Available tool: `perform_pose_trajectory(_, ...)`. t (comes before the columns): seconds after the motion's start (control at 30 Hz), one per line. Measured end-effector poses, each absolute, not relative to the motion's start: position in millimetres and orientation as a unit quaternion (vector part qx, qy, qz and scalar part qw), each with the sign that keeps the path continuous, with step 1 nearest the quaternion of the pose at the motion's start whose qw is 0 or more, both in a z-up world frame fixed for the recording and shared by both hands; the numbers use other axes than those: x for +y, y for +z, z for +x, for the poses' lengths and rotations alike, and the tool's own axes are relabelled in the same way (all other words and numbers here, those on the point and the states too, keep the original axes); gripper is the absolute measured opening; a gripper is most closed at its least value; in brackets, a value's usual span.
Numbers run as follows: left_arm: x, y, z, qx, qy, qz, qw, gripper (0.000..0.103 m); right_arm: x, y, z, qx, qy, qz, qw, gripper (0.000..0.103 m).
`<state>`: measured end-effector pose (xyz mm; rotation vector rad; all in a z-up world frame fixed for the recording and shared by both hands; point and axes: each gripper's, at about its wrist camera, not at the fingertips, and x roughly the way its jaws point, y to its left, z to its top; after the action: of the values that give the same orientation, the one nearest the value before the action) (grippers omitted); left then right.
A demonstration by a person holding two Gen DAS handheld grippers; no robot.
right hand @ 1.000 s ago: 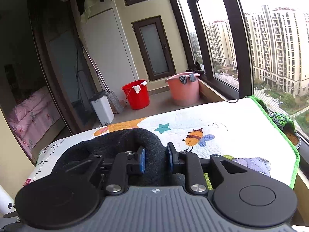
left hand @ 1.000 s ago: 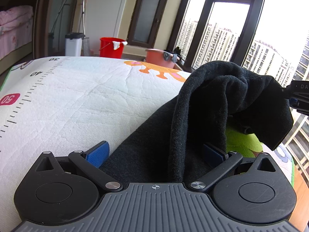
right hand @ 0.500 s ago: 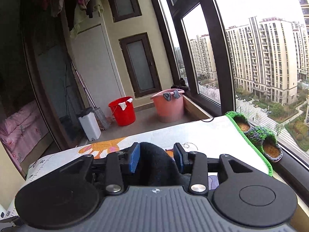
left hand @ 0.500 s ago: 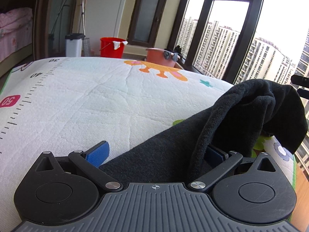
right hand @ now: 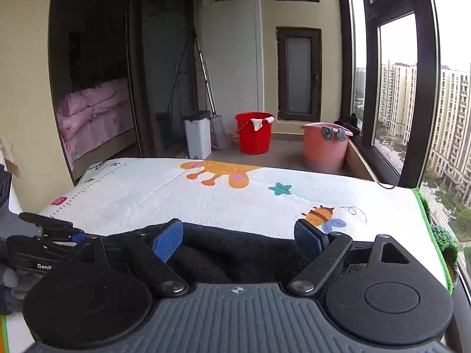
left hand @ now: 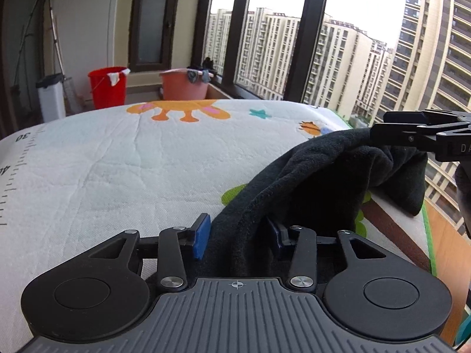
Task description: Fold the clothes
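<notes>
Since a second ago the left gripper has just been closing, its blue pads drawn in from wide apart onto a bunched fold of the black garment, which now fills the gap between them; the near pad is pressed into the cloth, the far one half buried in it. The right gripper, pinched on the same garment a second ago, has just been opening and now stands wide, the dark cloth lying low between its fingers with neither pad touching it. The raised hump of fabric has sunk and shifted toward the window side of the printed mat. The garment runs from the left gripper's jaws up and across to the right gripper at the frame's right edge, its far end drooping over the mat's green border. Its shape and kind are hard to make out, and its near part is hidden behind both gripper bodies.
</notes>
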<state>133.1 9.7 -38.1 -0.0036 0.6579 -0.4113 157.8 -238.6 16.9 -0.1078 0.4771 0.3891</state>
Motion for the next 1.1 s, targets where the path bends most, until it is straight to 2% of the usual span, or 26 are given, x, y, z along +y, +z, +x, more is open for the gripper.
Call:
perform_pose_trajectory(0.13,15.0,-30.4,143.3,0.312,-0.175,0.009,0.934,0.033,-216.3,8.3,182.6,0.264,0.191,-0.068,0.943,0.083)
perform_pose_trajectory(0.17,17.7,-27.9,147.6,0.306,-0.164,0.012,0.938,0.033,-213.0,6.2,187.8,0.270,0.195,-0.061,0.941,0.071)
perform_pose_trajectory(0.2,20.8,-22.9,153.3,0.299,-0.151,0.013,0.942,0.033,-209.0,4.6,193.4,0.276,0.206,-0.056,0.937,0.044)
perform_pose_trajectory(0.23,24.4,-15.4,160.3,0.291,-0.137,0.015,0.947,0.033,-202.5,6.6,199.8,0.278,0.221,-0.060,0.933,0.033)
perform_pose_trajectory(0.27,28.0,-7.8,167.3,0.282,-0.123,0.016,0.952,0.033,-195.1,10.1,206.4,0.278,0.236,-0.069,0.929,0.018)
perform_pose_trajectory(0.4,48.0,50.8,179.7,0.196,-0.064,0.019,0.978,0.032,-180.4,62.1,221.9,0.199,0.226,-0.081,0.950,0.004)
perform_pose_trajectory(0.47,61.4,75.2,172.0,0.157,-0.052,0.004,0.986,0.035,-186.5,94.8,218.2,0.158,0.232,-0.046,0.959,0.004)
perform_pose_trajectory(0.53,73.2,85.2,158.0,0.136,-0.045,-0.009,0.990,0.045,-191.2,108.6,208.6,0.141,0.245,-0.031,0.959,0.004)
perform_pose_trajectory(0.57,77.1,84.9,150.3,0.133,-0.039,-0.010,0.990,0.054,-193.2,110.3,200.4,0.136,0.250,-0.034,0.958,0.007)
perform_pose_trajectory(0.63,82.7,75.2,135.2,0.151,-0.037,-0.015,0.988,0.056,-201.5,110.0,184.9,0.128,0.251,-0.044,0.959,0.022)
perform_pose_trajectory(0.67,84.1,67.7,128.1,0.173,-0.048,-0.022,0.984,0.057,-210.6,105.7,181.9,0.130,0.242,-0.047,0.960,0.040)
perform_pose_trajectory(0.7,84.1,60.1,121.8,0.194,-0.065,-0.027,0.979,0.058,-223.2,99.7,180.1,0.138,0.228,-0.043,0.963,0.050)
perform_pose_trajectory(0.73,81.2,50.7,115.4,0.218,-0.095,-0.030,0.971,0.061,-237.2,93.0,177.9,0.148,0.209,-0.037,0.966,0.051)
perform_pose_trajectory(0.8,63.4,29.3,101.4,0.262,-0.162,-0.012,0.951,0.080,-272.1,75.5,178.9,0.190,0.161,-0.010,0.968,0.052)
perform_pose_trajectory(0.9,18.6,2.1,78.9,0.293,-0.238,0.068,0.924,0.090,-314.5,48.6,164.9,0.239,0.113,0.044,0.964,0.053)
perform_pose_trajectory(0.93,4.4,-5.7,72.1,0.293,-0.247,0.102,0.918,0.092,-326.9,40.2,156.7,0.250,0.100,0.060,0.961,0.054)
perform_pose_trajectory(0.97,-9.1,-13.5,66.7,0.290,-0.250,0.137,0.914,0.094,-338.5,30.9,145.2,0.256,0.091,0.074,0.960,0.060)
perform_pose_trajectory(1.0,-19.8,-20.7,65.2,0.290,-0.248,0.162,0.910,0.094,-345.7,24.1,135.9,0.257,0.088,0.083,0.959,0.071)
perform_pose_trajectory(1.07,-33.3,-33.4,72.3,0.299,-0.230,0.187,0.907,0.094,-357.1,11.7,113.4,0.259,0.086,0.105,0.956,0.081)
perform_pose_trajectory(1.1,-36.4,-39.3,79.7,0.310,-0.218,0.186,0.906,0.089,-360.0,6.4,106.0,0.263,0.086,0.113,0.954,0.081)
